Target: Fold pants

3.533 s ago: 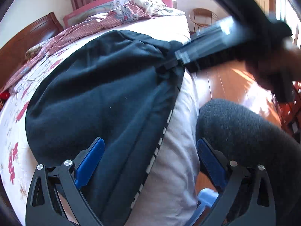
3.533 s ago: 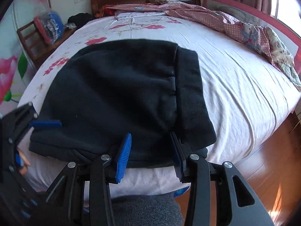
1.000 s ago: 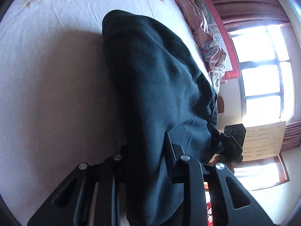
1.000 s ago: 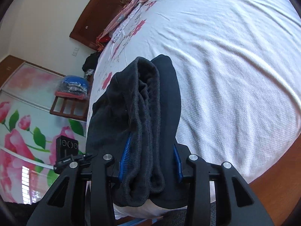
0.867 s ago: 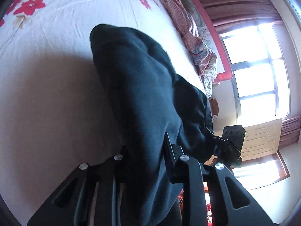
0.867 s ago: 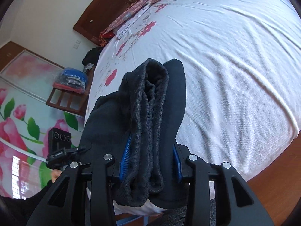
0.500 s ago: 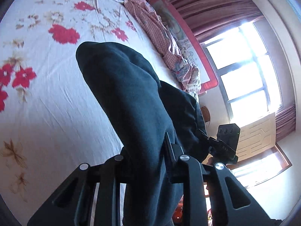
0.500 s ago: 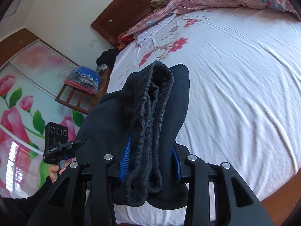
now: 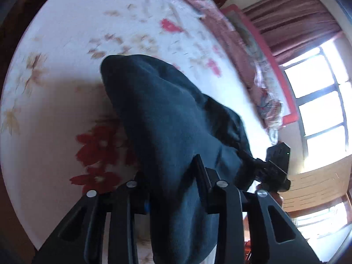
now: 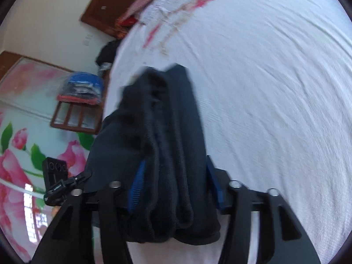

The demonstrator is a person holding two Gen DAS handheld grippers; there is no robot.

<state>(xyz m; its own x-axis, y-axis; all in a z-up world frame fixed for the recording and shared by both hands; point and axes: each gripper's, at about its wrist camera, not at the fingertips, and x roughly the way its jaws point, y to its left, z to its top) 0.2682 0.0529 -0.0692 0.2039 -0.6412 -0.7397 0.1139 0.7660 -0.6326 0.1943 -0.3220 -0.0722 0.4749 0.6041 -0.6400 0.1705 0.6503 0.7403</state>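
The left hand-held gripper [image 9: 173, 180] has the dark folded pants [image 9: 167, 118] bunched between its two black fingers [image 9: 203, 176]; its jaws have just been opening, and with the cloth filling the gap and covering the pads, whether they still press on it cannot be told. The right hand-held gripper [image 10: 176, 182] stands with the thick folded edge of the pants [image 10: 162, 145] between its blue pads [image 10: 137, 184]; its jaws have likewise just been opening, the left pad lies against the fabric and the right pad sits just beside it, so a firm grip cannot be confirmed. The pants hang as a stacked bundle between the two tools, raised over the bed [image 10: 275, 77], whose white sheet carries red flower prints [image 9: 96, 147]. In the right wrist view the other tool's black camera block [image 10: 54, 171] shows at the lower left, near the bundle's far corner; in the left wrist view the matching block [image 9: 276, 165] sits at the lower right. Farther out, a pink checked cloth [image 9: 239, 44] lies along the bed's far side below a curtained window [image 9: 319, 101]. Beside the bed a wooden chair [image 10: 74, 116] bears a clear plastic bag [image 10: 84, 88] with blue and red things inside; what they are is blurred. A wooden headboard [image 10: 105, 13] and a wall panel with pink flowers [image 10: 15, 171] close the scene.
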